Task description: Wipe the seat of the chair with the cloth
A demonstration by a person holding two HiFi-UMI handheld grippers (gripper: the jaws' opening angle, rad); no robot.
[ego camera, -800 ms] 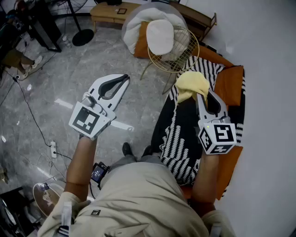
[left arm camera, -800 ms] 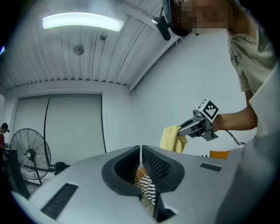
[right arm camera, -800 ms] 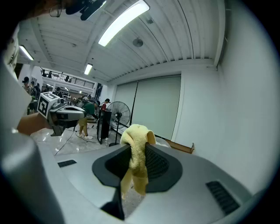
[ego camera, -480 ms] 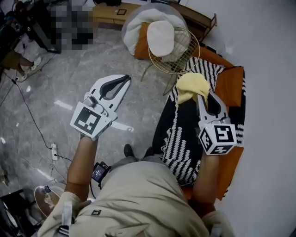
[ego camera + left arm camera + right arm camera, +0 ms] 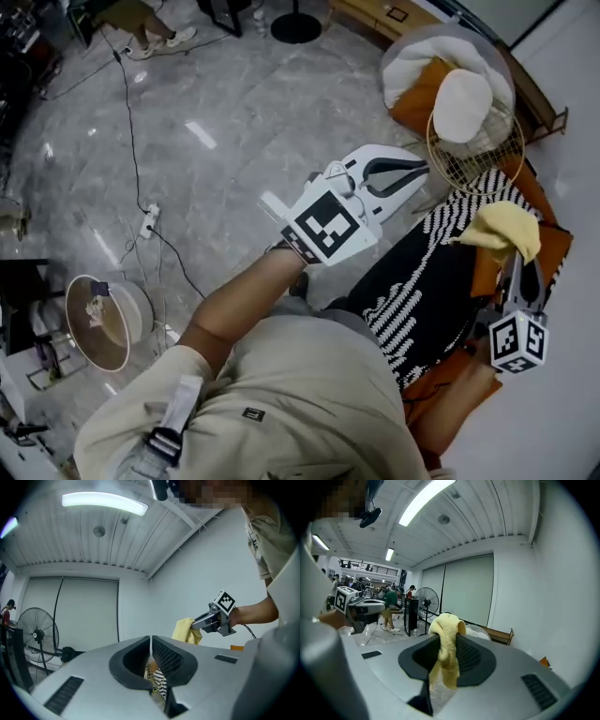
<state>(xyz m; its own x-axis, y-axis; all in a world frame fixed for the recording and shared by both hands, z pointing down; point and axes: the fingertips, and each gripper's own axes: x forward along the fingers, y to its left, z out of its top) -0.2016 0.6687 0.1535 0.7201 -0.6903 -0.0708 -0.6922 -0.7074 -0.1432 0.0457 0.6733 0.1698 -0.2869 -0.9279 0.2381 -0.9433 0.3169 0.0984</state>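
My right gripper (image 5: 515, 257) is shut on a yellow cloth (image 5: 506, 232), held up over a seat with orange cushions (image 5: 555, 246) and a black-and-white striped cover (image 5: 427, 291). In the right gripper view the cloth (image 5: 446, 648) hangs out between the jaws of this gripper (image 5: 446, 638). A wire-frame chair (image 5: 469, 155) with a white cushion (image 5: 464, 103) stands just beyond the seat. My left gripper (image 5: 424, 171) is shut and empty, with its tips close to the wire chair. The left gripper view shows its jaws (image 5: 150, 641) meeting, and the right gripper (image 5: 206, 620) with the cloth (image 5: 186, 631) beyond them.
Grey marble floor spreads to the left, crossed by a cable with a power strip (image 5: 145, 222). A round basin (image 5: 108, 322) sits at the lower left. A fan base (image 5: 296, 26) and a wooden bench (image 5: 394, 14) are at the top. A person's legs (image 5: 150, 21) show at the upper left.
The head view has swung left. My left gripper has moved right, up to the wire chair. The right gripper, still shut on the cloth, now sits near the picture's right edge.
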